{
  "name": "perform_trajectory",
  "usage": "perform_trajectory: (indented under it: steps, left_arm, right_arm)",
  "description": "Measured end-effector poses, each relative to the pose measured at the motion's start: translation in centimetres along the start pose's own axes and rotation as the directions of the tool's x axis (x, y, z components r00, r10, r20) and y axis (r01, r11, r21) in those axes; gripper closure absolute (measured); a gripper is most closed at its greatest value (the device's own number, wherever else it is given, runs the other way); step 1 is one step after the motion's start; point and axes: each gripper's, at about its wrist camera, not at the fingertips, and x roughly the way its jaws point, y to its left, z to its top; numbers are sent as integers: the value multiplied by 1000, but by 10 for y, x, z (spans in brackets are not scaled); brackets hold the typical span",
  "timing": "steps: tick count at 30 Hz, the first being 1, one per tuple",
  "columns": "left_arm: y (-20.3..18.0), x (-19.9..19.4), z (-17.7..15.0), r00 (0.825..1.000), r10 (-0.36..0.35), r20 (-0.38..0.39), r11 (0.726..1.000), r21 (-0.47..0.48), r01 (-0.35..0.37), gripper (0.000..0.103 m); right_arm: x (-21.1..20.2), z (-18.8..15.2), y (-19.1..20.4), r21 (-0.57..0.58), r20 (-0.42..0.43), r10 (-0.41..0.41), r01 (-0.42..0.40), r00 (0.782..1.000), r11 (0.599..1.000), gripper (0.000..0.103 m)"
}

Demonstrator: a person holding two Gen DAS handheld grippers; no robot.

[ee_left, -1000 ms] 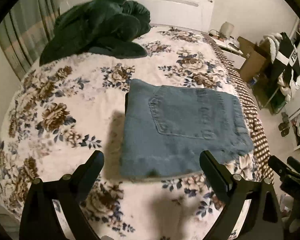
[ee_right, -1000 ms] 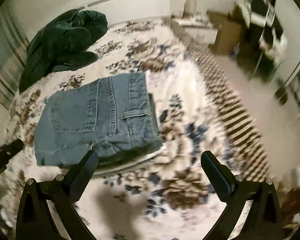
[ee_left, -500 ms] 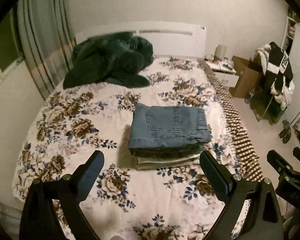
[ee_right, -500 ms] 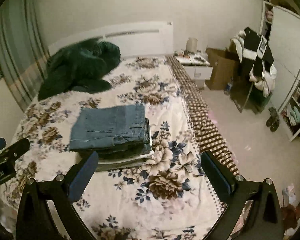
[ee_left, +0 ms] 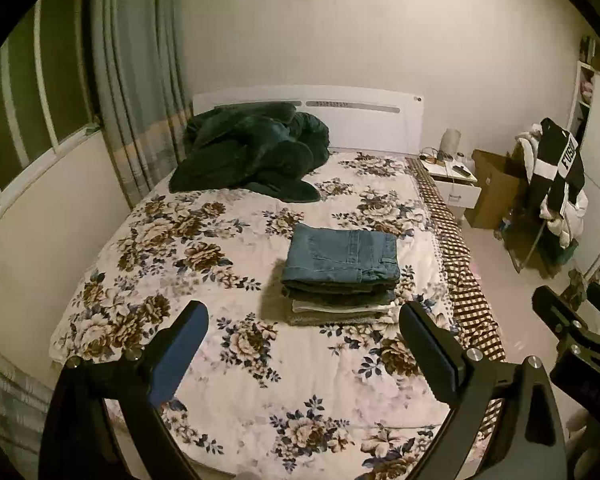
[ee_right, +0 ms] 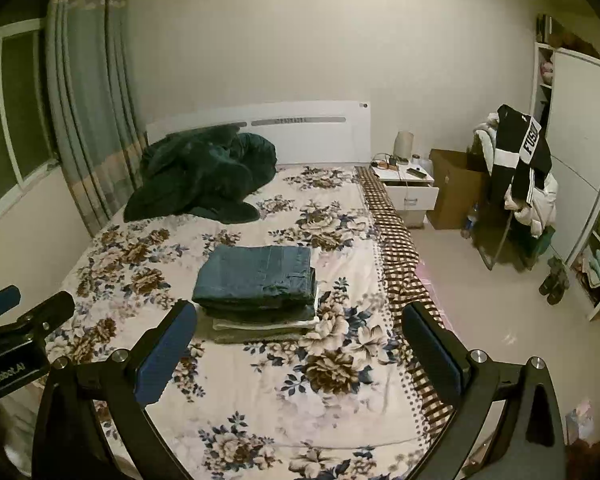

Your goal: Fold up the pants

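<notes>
One bed (ee_left: pixel 228 360) out there, and on it a single stack of folded clothes (ee_left: pixel 340 280), jeans (ee_left: pixel 340 254) on top, about four folded pieces in all. One dark green blanket (ee_left: pixel 248 152) heaped at the head end. Beside the bed, one nightstand (ee_right: pixel 410 188), one cardboard box (ee_right: pixel 452 192). And two claws, left (ee_left: pixel 304 354) and right (ee_right: pixel 300 354), both spread wide.

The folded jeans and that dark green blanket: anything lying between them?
Nothing but bare floral bedspread between folded jeans and green blanket, shown in both wrist views.
</notes>
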Motion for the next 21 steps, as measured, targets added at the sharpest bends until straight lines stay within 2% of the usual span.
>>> perform_trajectory:
  steps: [4, 8, 16, 21]
  left_arm:
    - [4, -13, -3, 1000, 6, 25, 1000, -5, -5, 5]
    - [4, -14, -5, 1000, 12, 16, 1000, 27, -12, 2]
    - [8, -17, -13, 999, 43, 23, 999, 23, -43, 0]
    - [6, -17, -16, 999, 38, 13, 999, 32, -39, 0]
  right_arm:
    - [-31, 0, 5, -6, 32, -9, 9, 999, 1000, 0]
    - [-43, 2, 9, 1, 33, -14, 14, 999, 1000, 0]
    - [-21, 6, 9, 16, 8, -20, 20, 1000, 1000, 0]
    - [-13, 3, 10, 17, -11, -12, 12, 1000, 1000, 0]
